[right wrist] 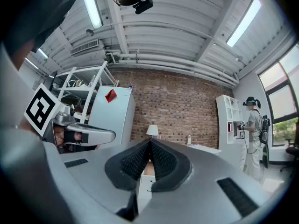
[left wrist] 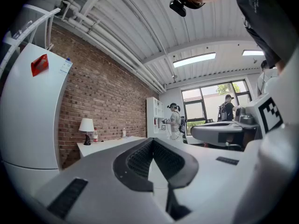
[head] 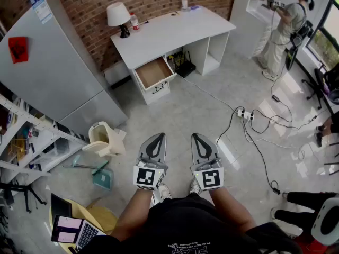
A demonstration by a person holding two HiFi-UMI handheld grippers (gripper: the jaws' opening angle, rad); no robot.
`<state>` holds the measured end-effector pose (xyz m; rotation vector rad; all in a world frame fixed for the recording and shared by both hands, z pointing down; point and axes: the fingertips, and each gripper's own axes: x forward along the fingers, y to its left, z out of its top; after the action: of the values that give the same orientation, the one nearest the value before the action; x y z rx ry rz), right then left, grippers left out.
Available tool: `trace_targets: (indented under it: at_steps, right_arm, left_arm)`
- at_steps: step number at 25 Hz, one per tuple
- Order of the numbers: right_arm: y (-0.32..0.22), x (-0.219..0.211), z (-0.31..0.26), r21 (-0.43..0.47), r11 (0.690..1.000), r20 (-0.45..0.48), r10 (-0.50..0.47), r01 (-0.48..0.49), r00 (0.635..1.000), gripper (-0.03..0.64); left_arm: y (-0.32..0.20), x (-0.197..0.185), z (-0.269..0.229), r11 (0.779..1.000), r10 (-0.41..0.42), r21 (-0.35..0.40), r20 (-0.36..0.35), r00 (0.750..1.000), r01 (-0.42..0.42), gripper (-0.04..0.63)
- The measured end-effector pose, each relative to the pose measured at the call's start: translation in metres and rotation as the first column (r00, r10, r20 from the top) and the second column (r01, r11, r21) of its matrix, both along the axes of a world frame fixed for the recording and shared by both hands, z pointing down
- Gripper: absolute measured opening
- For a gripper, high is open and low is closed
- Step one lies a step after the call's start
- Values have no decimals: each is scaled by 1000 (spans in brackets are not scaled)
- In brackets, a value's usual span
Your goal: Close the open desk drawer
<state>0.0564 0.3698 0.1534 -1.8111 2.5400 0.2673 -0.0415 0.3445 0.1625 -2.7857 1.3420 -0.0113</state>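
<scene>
A white desk point(head: 175, 30) stands against the brick wall, far ahead across the floor. Its top drawer point(head: 153, 72) is pulled out and shows a bare brown inside. My left gripper point(head: 157, 137) and right gripper point(head: 197, 136) are held side by side near my body, pointing level toward the desk and well short of it. Both are shut with nothing between the jaws. In the left gripper view the pads meet at the tip point(left wrist: 152, 141) with the desk top point(left wrist: 112, 143) behind. In the right gripper view the shut gripper point(right wrist: 149, 143) frames the drawer point(right wrist: 147, 168).
A grey fridge point(head: 53, 73) stands left of the desk, with a lamp point(head: 119, 17) on the desk top. Cables and a power strip point(head: 249, 115) lie on the floor to the right. A cream bin point(head: 103, 137), a metal rack point(head: 26, 142) and a laptop point(head: 71, 229) are at the left. A person point(head: 286, 25) stands at the back right.
</scene>
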Motion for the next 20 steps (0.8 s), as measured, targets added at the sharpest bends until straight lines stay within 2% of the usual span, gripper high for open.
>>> trace_targets:
  at_steps: [14,20]
  right_arm:
    - [-28,-3,-36,99,994,77,-60,53,995,26]
    - [-35,11,-31,51,997,58,-64,61,996,26]
  left_arm:
    - [-24,-6,-13,996,-87,34,-9,996,87,6]
    - [-31,8,-20,992,-114,45,-14,993,115,6]
